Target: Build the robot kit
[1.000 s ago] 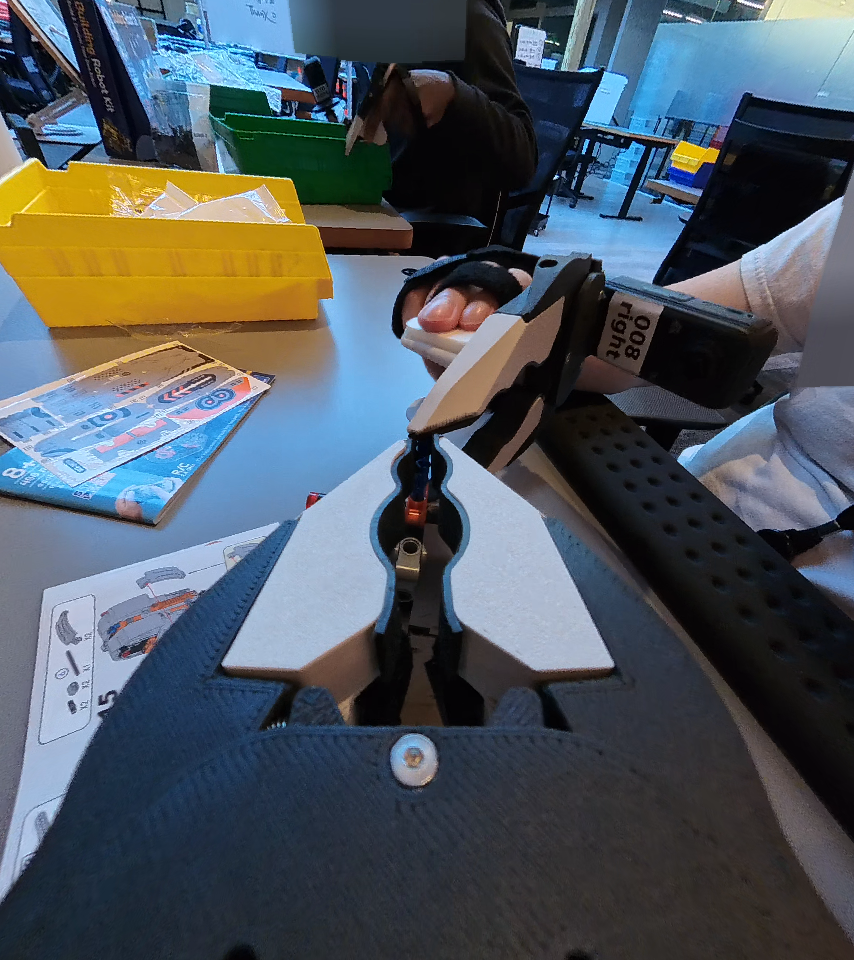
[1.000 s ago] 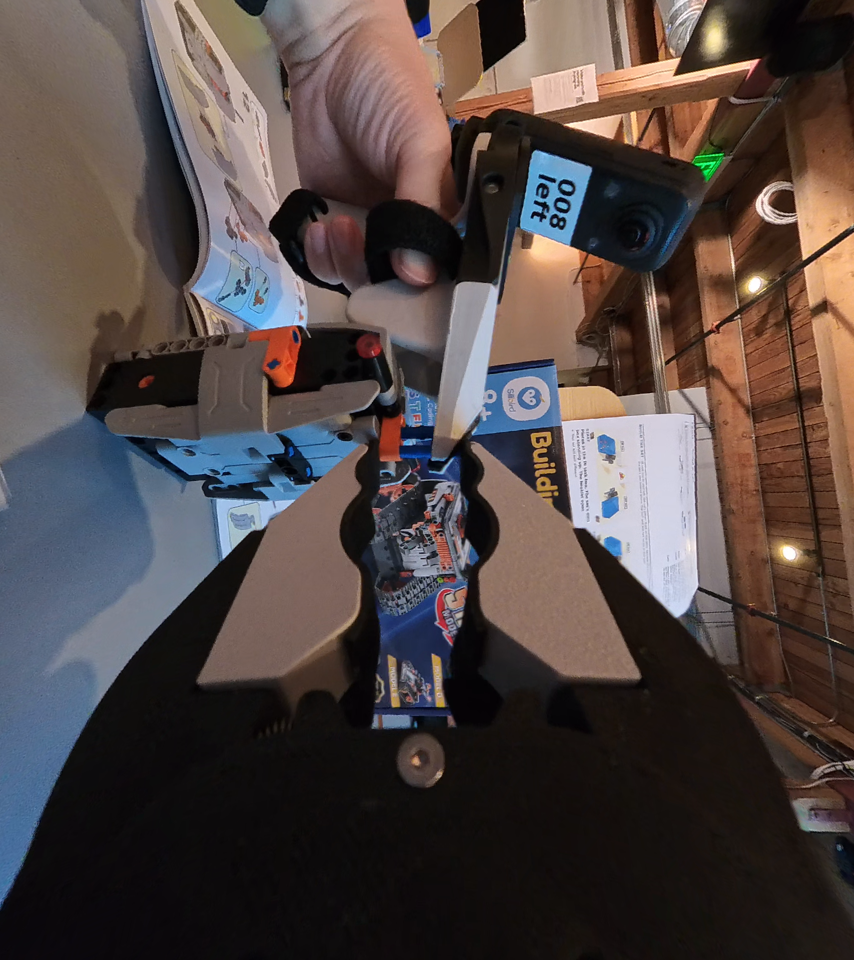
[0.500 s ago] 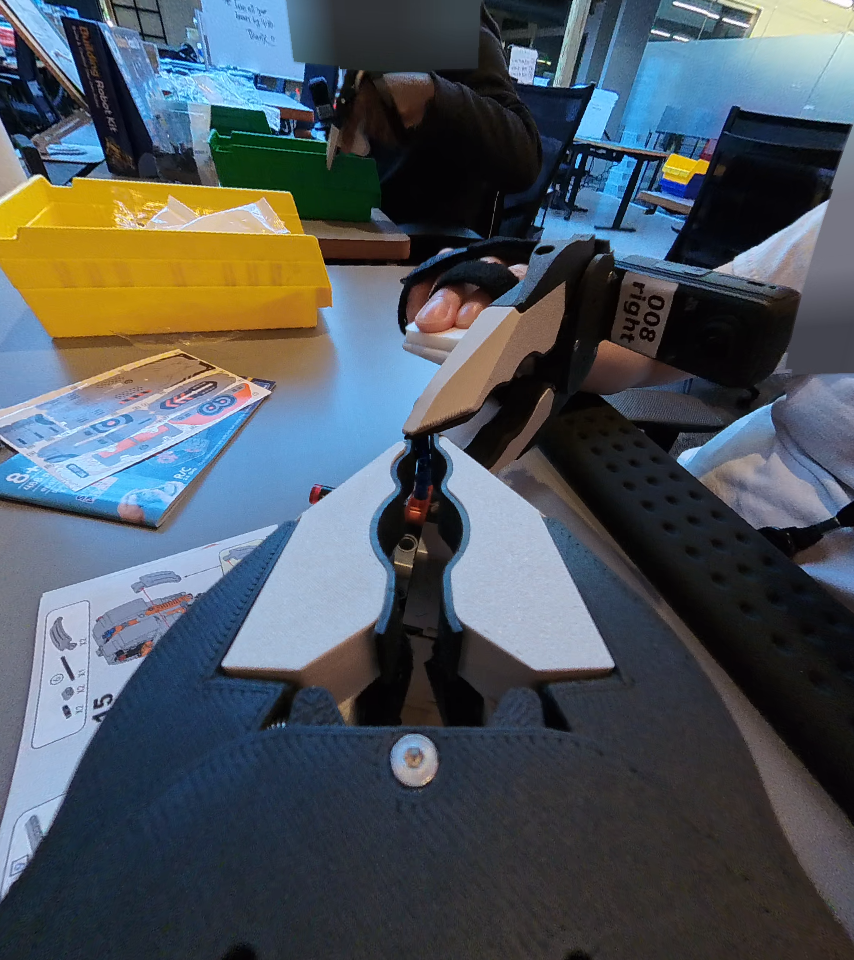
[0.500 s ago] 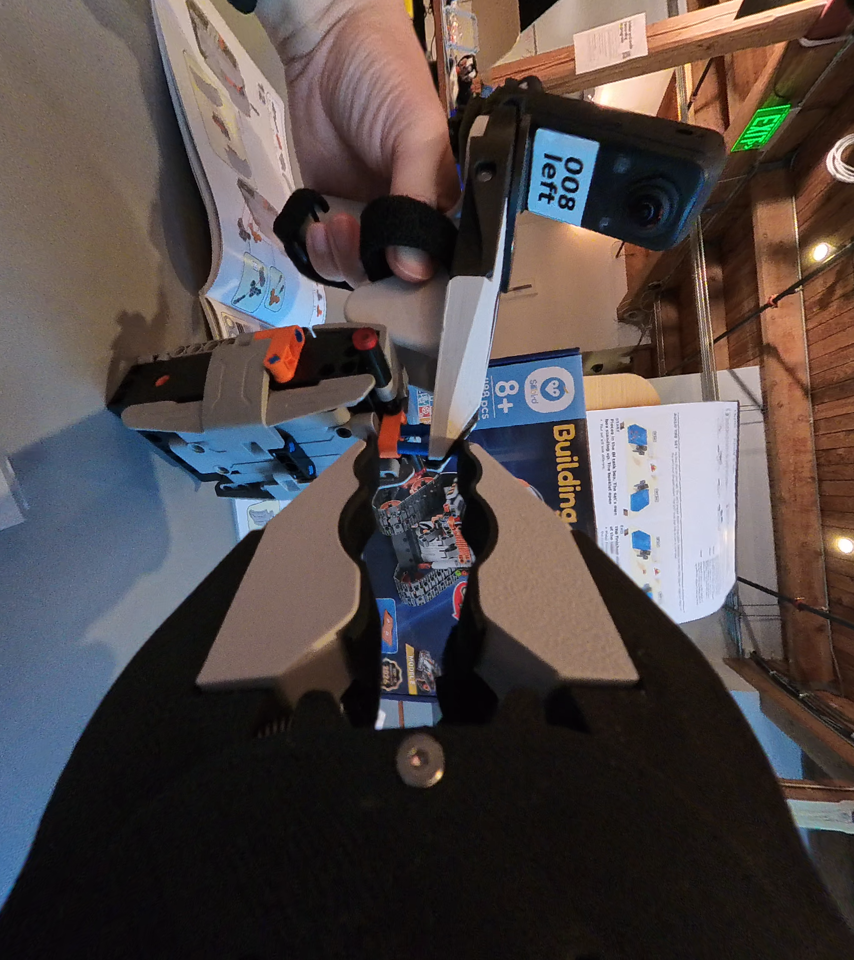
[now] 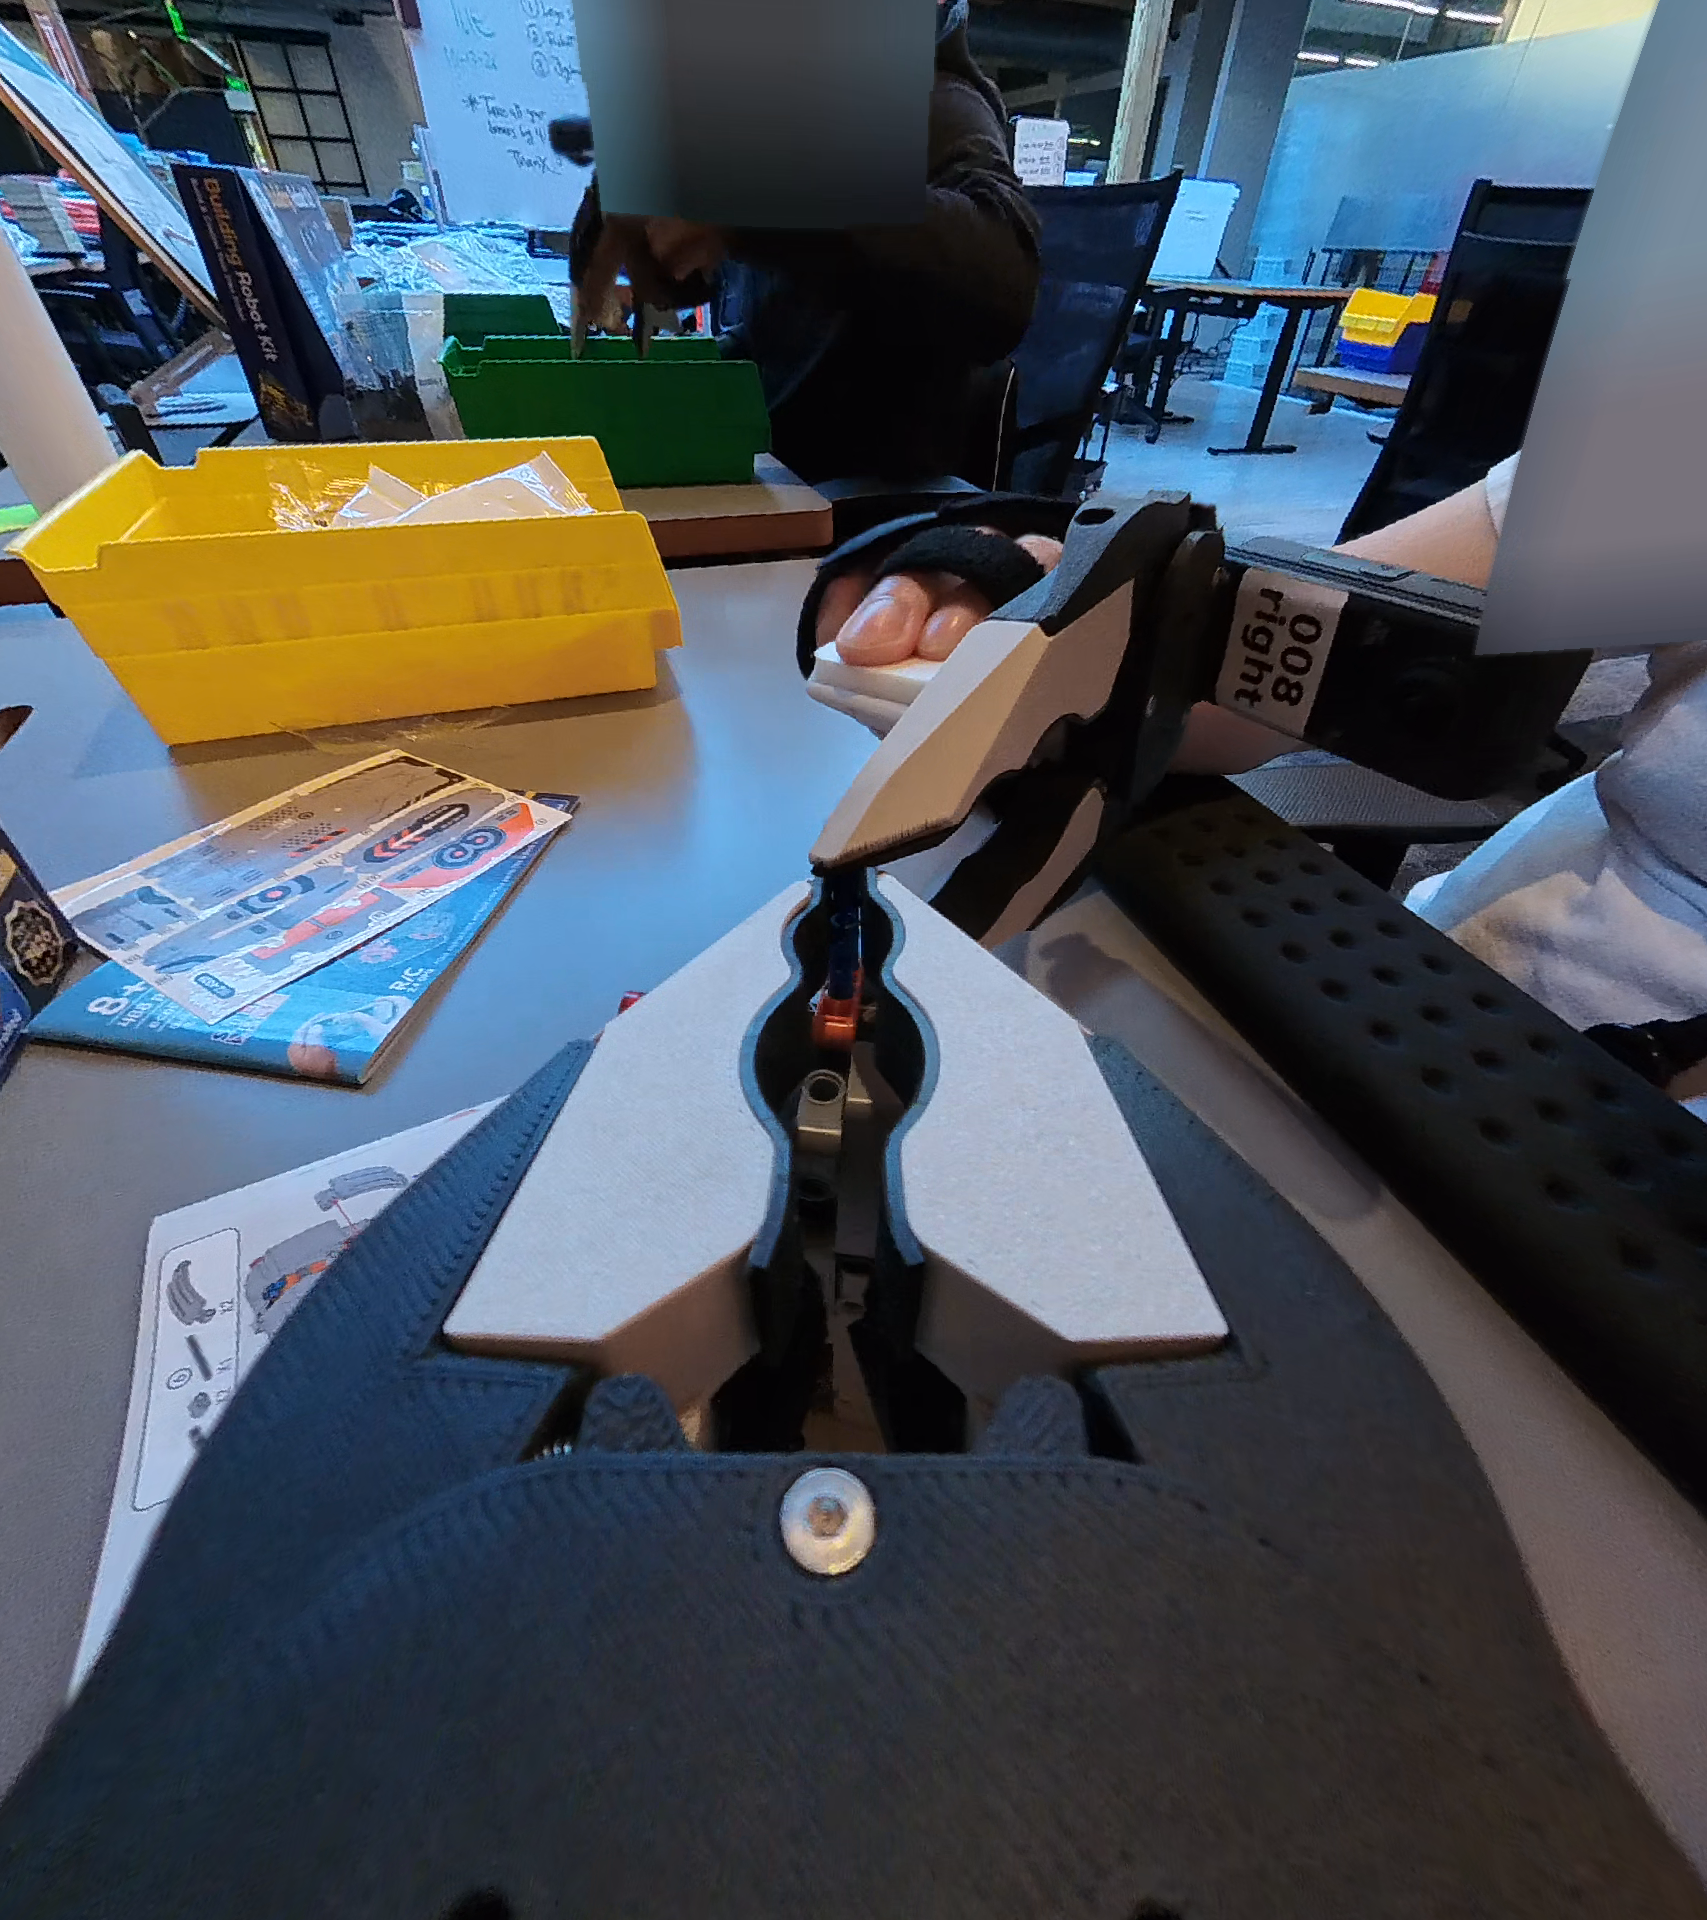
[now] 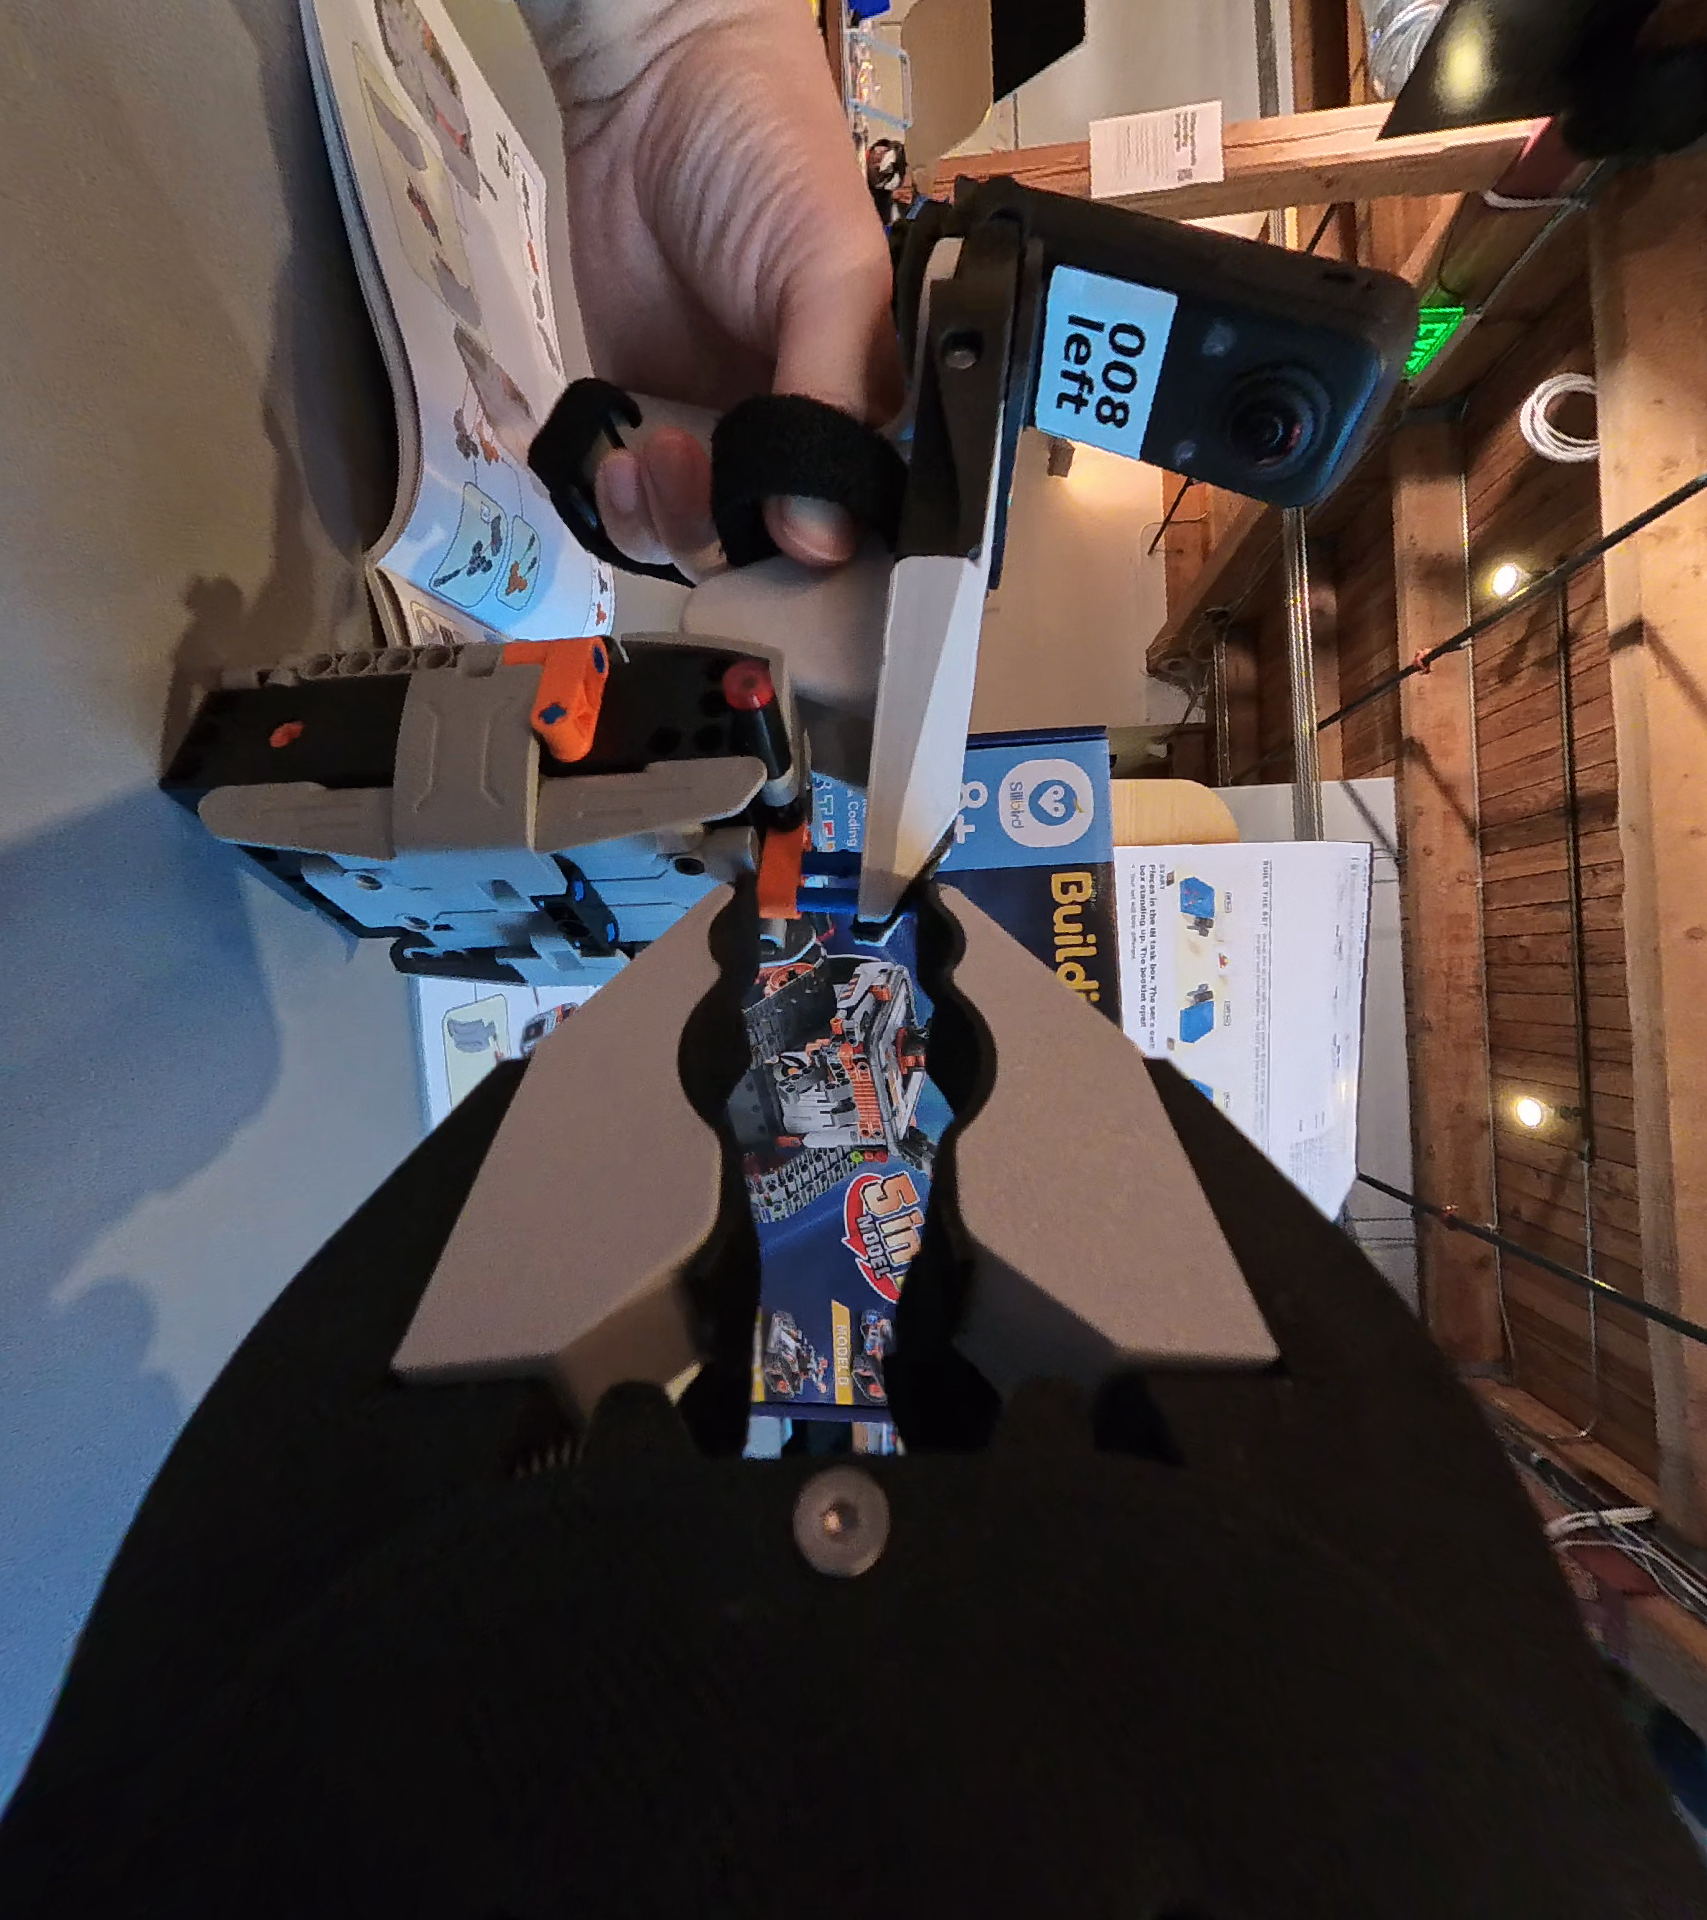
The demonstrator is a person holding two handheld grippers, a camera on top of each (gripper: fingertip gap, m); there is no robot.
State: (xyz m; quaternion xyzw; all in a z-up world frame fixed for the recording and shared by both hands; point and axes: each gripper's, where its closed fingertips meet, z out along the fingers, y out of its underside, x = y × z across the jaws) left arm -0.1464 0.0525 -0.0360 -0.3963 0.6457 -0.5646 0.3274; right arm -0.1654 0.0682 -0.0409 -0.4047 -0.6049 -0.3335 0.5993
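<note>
My left gripper point(image 5: 844, 894) is shut on a brick-built model, of which a blue pin point(image 5: 841, 935), an orange connector point(image 5: 835, 1018) and a grey piece show between its fingers. In the right wrist view the model point(image 6: 475, 800) is grey, black and orange and hangs off the left gripper point(image 6: 875, 904), just above the table. My right gripper point(image 6: 833, 899) stands partly open, its tips on either side of the orange connector point(image 6: 781, 862), the blue pins point(image 6: 828, 894) and the left gripper's tip. It also shows in the left wrist view point(image 5: 890, 873), meeting the left gripper's tip.
A yellow bin point(image 5: 361, 603) with plastic bags, a green bin point(image 5: 620, 405), leaflets point(image 5: 309, 894) and an open instruction booklet point(image 6: 454, 343) lie on the grey table point(image 5: 683, 748). A blue box point(image 6: 1025, 894) stands behind. A person sits across the table. A black perforated armrest point(image 5: 1451, 1039) is at right. The grippers are tip to tip, or close to it.
Both grippers stay tip to tip on the model, shifted only slightly. The person across the table has lowered a hand to the green bin.
</note>
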